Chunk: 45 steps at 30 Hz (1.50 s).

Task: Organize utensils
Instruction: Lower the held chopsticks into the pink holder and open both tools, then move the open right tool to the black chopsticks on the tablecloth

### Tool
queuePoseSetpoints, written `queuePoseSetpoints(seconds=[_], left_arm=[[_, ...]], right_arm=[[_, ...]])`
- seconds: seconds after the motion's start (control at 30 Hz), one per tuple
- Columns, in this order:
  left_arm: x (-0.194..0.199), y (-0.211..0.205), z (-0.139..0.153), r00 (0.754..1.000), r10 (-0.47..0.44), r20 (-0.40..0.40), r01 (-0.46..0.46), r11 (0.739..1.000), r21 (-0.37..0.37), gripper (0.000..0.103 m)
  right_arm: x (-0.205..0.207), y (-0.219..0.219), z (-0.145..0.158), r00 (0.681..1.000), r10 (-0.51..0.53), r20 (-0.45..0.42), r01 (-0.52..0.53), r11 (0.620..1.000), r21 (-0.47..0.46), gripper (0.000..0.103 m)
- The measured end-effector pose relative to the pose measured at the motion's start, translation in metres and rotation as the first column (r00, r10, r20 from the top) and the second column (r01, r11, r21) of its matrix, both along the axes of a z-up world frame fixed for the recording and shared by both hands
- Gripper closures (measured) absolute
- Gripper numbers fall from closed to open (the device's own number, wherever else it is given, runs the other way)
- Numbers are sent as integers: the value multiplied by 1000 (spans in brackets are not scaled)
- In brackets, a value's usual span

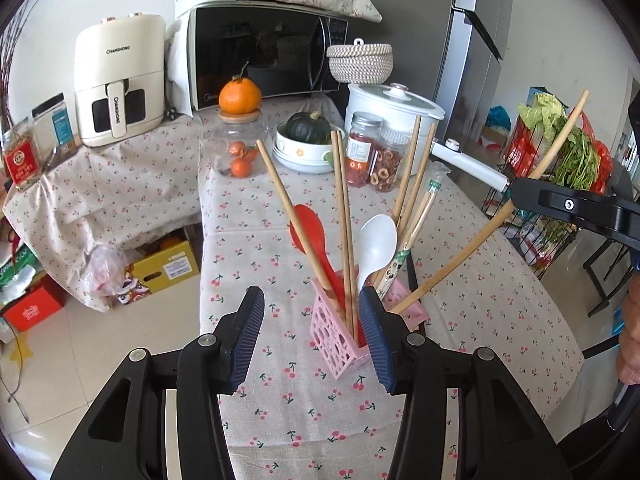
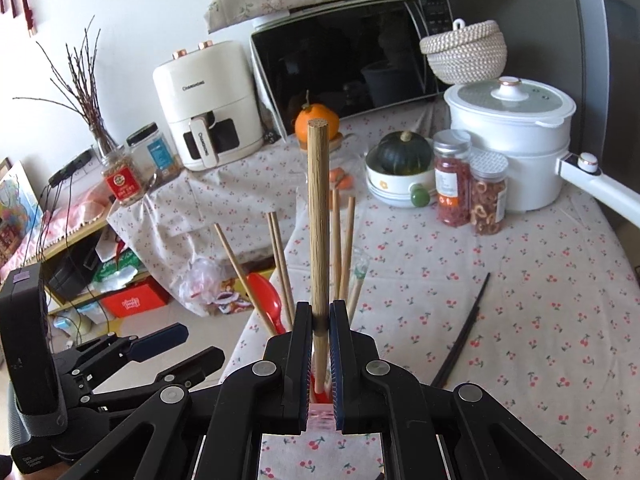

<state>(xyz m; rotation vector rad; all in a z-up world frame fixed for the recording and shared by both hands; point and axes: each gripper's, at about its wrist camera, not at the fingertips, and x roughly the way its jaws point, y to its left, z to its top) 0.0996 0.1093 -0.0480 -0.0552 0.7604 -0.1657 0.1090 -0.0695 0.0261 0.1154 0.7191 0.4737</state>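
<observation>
A pink perforated utensil holder (image 1: 338,338) stands on the cherry-print tablecloth (image 1: 304,408). It holds several wooden chopsticks (image 1: 343,216), a red spoon (image 1: 314,236), a white spoon (image 1: 376,246) and a wrapped chopstick pair (image 1: 416,224). My left gripper (image 1: 312,328) is open, its fingers on either side of the holder. My right gripper (image 2: 321,316) is shut on a long wooden stick (image 2: 319,216) whose lower end rests in the holder; it also shows in the left wrist view (image 1: 496,216). A black chopstick pair (image 2: 464,332) lies on the table to the right.
At the back stand a glass jar with oranges (image 1: 236,148), a bowl with a green squash (image 1: 306,140), two spice jars (image 1: 374,156), a white pot (image 1: 396,112), a microwave (image 1: 264,52) and an air fryer (image 1: 120,80). Boxes lie on the floor to the left (image 1: 164,268).
</observation>
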Motion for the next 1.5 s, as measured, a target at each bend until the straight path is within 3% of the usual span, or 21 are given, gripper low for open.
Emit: queuePoseSetpoints(seconds=[0.33, 0.4, 0.47, 0.7, 0.83, 0.97, 1.1, 1.27, 1.5], left_arm=[[1, 5, -5, 999, -7, -41, 7, 1000, -23, 50], [0, 2, -5, 999, -15, -41, 14, 1000, -20, 49], [-2, -1, -5, 999, -21, -40, 20, 1000, -16, 46], [-5, -7, -8, 998, -39, -51, 37, 999, -40, 40], [-4, -11, -17, 997, -37, -65, 32, 997, -75, 38], [-2, -18, -27, 995, -45, -84, 37, 995, -88, 35], [2, -23, -31, 994, -45, -97, 39, 997, -72, 35], [6, -23, -30, 993, -40, -108, 31, 996, -80, 35], [9, -22, -31, 992, -47, -118, 38, 996, -75, 35]], right_arm=[[18, 16, -30, 997, 1, -77, -2, 1000, -19, 93], [20, 14, -31, 996, 7, -84, -7, 1000, -2, 85], [19, 10, -28, 997, -2, -81, 3, 1000, 18, 63], [16, -29, -16, 996, -84, -23, 85, 994, 70, 41], [20, -56, -33, 990, -144, -12, 144, 986, 83, 29], [28, -67, -70, 978, -205, 30, 207, 977, -50, 26], [43, -62, -115, 986, -167, 6, 165, 965, -204, 26], [68, -62, -155, 981, -146, -126, 116, 968, -221, 26], [97, -55, -193, 960, -191, -205, 130, 952, -276, 26]])
